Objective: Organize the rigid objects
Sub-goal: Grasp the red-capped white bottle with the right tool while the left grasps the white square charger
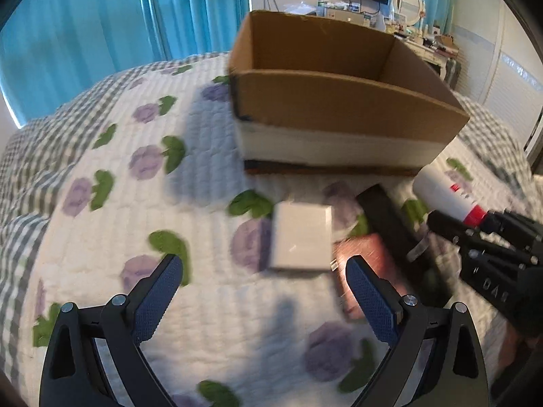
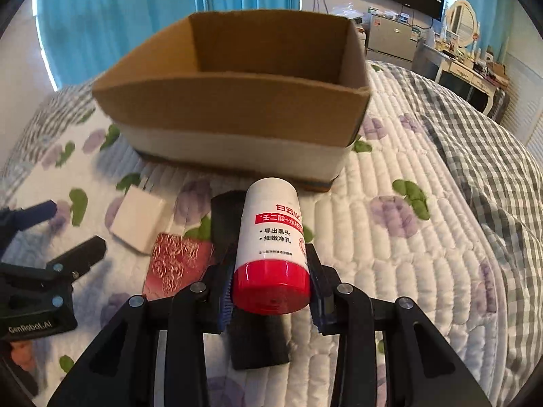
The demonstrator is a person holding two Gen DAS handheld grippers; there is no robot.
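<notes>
My right gripper [image 2: 271, 268] is shut on a white bottle with a red cap [image 2: 273, 244], held near the cap above the bed; it also shows in the left wrist view [image 1: 444, 193]. My left gripper [image 1: 264, 278] is open and empty, just short of a white box [image 1: 302, 237] lying on the quilt. A red patterned box [image 1: 366, 264] and a long black box [image 1: 400, 234] lie beside it. An open cardboard box [image 1: 339, 108] stands behind them; its inside looks empty in the right wrist view [image 2: 237, 101].
The flowered quilt [image 1: 135, 203] covers the bed. A grey checked blanket [image 2: 482, 156] lies at the right. A dresser with a mirror [image 2: 465, 44] and blue curtains [image 1: 85, 23] stand beyond the bed.
</notes>
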